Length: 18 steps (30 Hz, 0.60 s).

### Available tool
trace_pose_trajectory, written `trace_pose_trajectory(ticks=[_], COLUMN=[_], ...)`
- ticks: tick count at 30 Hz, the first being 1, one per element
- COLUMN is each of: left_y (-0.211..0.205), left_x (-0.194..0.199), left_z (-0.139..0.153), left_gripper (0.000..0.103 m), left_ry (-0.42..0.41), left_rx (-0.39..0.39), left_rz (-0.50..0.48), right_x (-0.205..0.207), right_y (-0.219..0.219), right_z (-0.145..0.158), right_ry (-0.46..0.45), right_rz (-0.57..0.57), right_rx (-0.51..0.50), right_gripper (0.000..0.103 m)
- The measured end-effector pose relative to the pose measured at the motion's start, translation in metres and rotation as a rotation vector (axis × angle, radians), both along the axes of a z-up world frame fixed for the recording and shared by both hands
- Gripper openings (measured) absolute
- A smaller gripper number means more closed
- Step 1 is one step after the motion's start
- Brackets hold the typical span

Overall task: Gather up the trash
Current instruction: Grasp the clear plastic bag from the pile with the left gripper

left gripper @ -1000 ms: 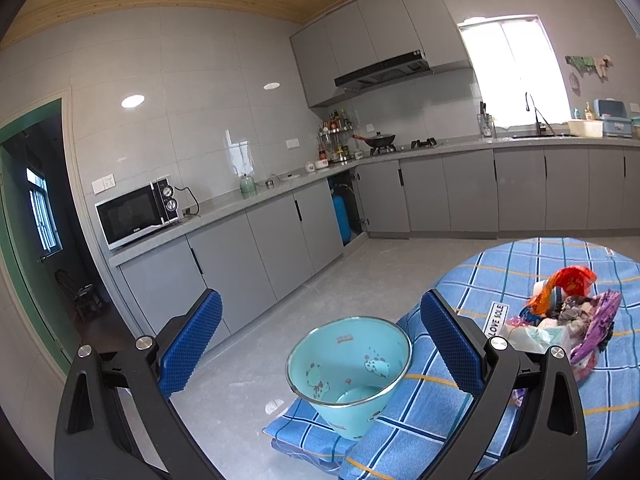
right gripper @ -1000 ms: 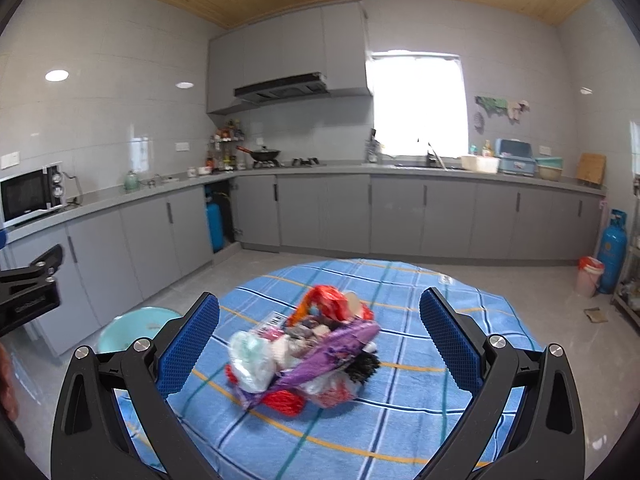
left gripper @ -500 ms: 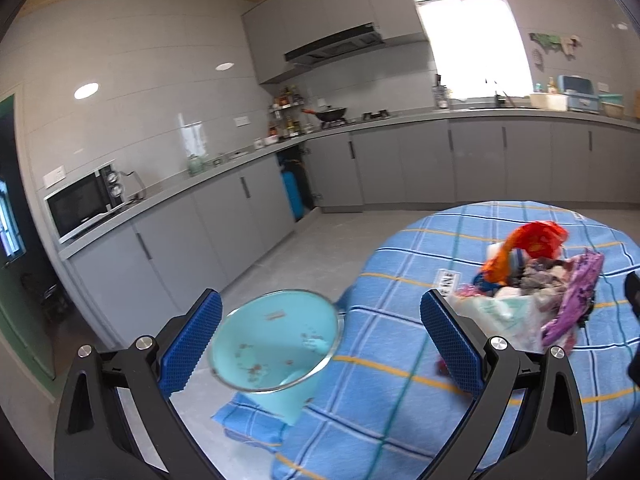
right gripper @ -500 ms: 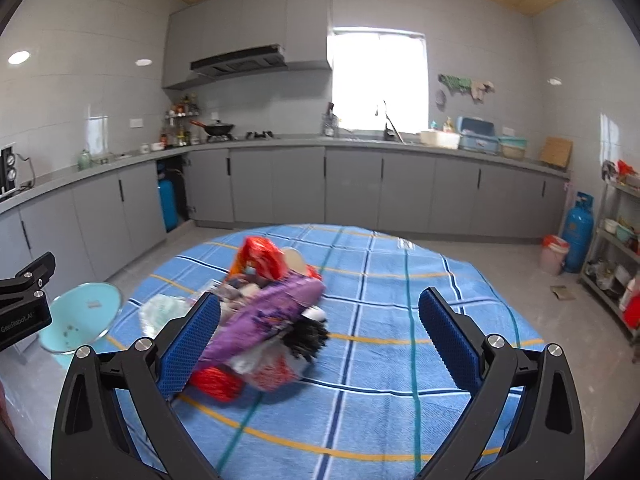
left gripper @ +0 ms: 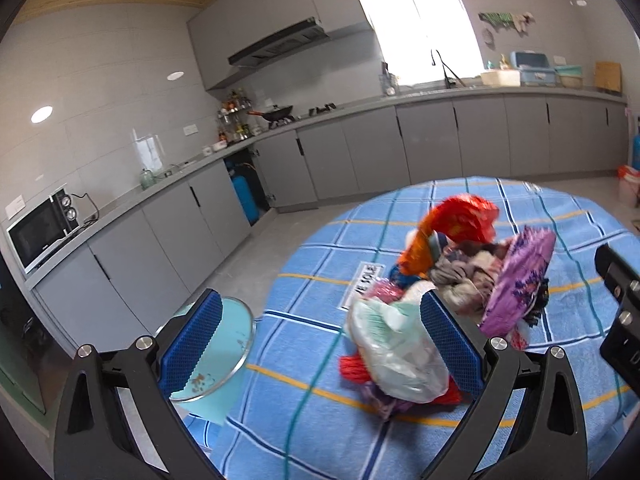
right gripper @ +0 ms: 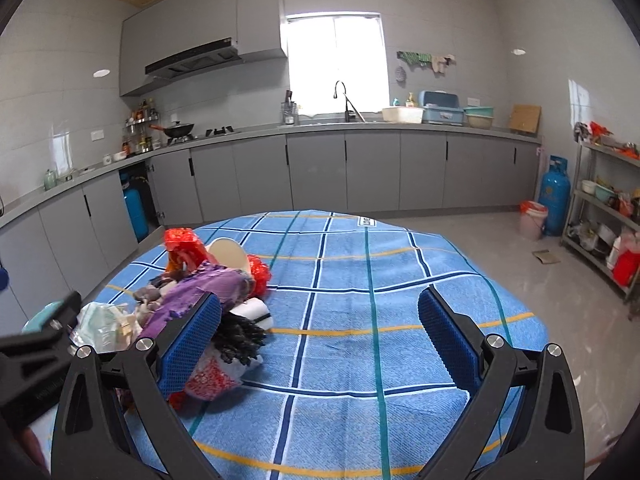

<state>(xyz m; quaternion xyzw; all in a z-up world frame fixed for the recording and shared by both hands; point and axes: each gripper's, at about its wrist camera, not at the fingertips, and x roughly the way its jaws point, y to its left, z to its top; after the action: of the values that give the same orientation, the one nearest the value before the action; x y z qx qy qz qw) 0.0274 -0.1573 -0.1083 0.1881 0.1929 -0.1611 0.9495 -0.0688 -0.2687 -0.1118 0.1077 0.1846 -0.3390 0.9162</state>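
A heap of mixed trash [left gripper: 452, 304] lies on the round table covered with a blue checked cloth [right gripper: 400, 280]: a clear crumpled plastic bag [left gripper: 394, 350] at the near side, a purple printed wrapper [left gripper: 516, 276], a red and orange foil packet [left gripper: 460, 220], red mesh netting and some dark scraps. A pale blue enamel bin with a metal rim [left gripper: 218, 356] stands just off the table's edge, lower than the tabletop.

The step in hand looks like the approach, with nothing collected yet. The left gripper [left gripper: 320, 346] has its blue-padded fingers spread wide and empty; its right finger overlaps the plastic bag in the view, though I cannot tell whether it touches. The right gripper [right gripper: 320, 344] is likewise wide apart and holds nothing, its left finger [right gripper: 190, 346] beside the purple wrapper's near side while the rest of its span faces bare cloth.

The next move probably calls for choosing one piece from the heap, most likely the plastic bag for the left gripper, straddling it with both fingers, closing gently, then carrying it over the edge to the bin. The loose, tangled wrappers may drag neighbours along.
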Motion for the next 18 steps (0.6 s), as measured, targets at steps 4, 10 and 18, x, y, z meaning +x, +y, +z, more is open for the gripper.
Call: trace_pose_trajectory(ticks=[4, 10, 18], left_y=[-0.010, -0.002, 0.023], left_x=[0.006, 0.013, 0.011], left_z=[-0.018, -0.022, -0.003], left_gripper=[0.098, 0.029, 0.001], left_ry=[0.038, 0.158, 0.140], left_rx=[0.029, -0.027, -0.071], left_rz=[-0.016, -0.128, -0.146], right_x=[0.003, 0.008, 0.008], right_y=[0.000, 0.001, 0.010], right_z=[-0.005, -0.011, -0.009], right_ry=[0.008, 0.020, 0.017], right_rz=[0.006, 0.025, 0.038], right_rx=[0.007, 0.012, -0.008], right_gripper=[0.097, 0.097, 0.097])
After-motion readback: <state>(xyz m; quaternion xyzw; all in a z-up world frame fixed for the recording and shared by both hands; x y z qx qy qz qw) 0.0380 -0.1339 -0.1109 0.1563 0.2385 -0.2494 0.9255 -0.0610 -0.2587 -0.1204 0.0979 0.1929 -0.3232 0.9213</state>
